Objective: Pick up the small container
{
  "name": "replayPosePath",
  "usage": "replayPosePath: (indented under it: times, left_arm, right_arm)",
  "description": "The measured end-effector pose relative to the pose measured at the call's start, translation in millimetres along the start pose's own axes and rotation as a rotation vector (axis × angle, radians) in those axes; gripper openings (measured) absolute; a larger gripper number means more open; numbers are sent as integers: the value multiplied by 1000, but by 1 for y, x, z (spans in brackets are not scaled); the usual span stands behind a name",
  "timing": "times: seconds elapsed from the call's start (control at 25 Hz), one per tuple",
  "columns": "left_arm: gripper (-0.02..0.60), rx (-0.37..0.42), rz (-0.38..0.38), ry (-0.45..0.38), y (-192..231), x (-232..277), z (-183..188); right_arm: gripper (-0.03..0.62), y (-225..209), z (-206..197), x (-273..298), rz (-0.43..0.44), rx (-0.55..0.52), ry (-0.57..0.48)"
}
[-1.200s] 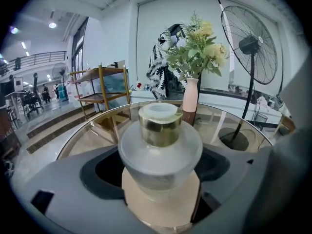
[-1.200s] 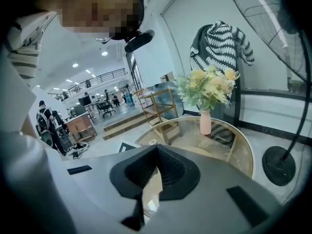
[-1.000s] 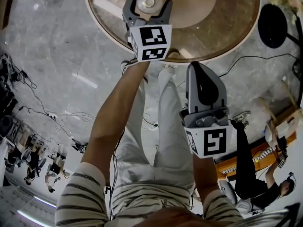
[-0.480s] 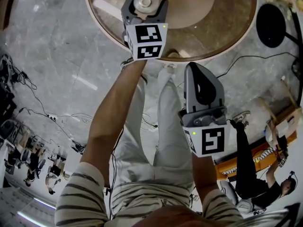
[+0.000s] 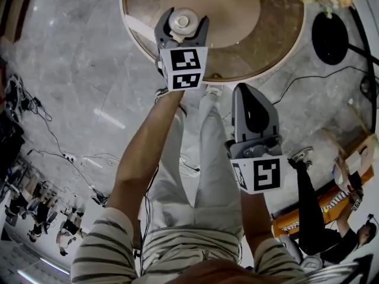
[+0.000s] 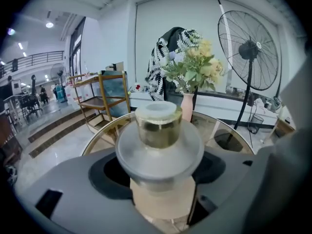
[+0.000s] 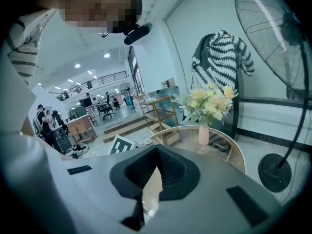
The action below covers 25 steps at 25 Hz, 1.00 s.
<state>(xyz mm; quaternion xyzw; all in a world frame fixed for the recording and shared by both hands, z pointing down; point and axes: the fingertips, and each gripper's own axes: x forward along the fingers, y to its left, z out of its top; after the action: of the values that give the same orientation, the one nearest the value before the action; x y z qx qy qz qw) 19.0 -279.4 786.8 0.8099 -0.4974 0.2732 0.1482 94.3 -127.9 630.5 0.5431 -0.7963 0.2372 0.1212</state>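
The small container [image 5: 182, 21] is a squat clear jar with a gold neck and a white lid [image 6: 157, 110]. It sits between the jaws of my left gripper [image 5: 183, 19], held above the round glass table [image 5: 278, 43]. Those jaws have just been closing and now press on the jar's wide body [image 6: 158, 150] from both sides; the left gripper [image 6: 160, 175] is shut on it. My right gripper [image 5: 252, 93] hangs nearer the person, over the floor beside the trouser legs. It is shut, its pads [image 7: 165, 172] meet with nothing between them.
A beige disc [image 5: 228, 7] lies in the middle of the table. A vase of flowers [image 6: 187, 106] stands at the table's far side. A standing fan [image 6: 248, 50] with a black round base [image 5: 330, 37] is to the right. Cables [image 5: 308, 76] run over the marble floor.
The left jaws narrowed onto the container, then lifted it off the table. Both grippers have risen a little. The right gripper stays shut.
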Motion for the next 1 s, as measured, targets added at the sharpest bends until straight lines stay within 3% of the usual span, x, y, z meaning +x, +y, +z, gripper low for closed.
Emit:
replayPosePath:
  times: [1.0]
  left_arm:
    - [328, -14, -25, -72, -15, -171, 150]
  right_arm:
    - [9, 30, 139, -97, -55, -1, -157]
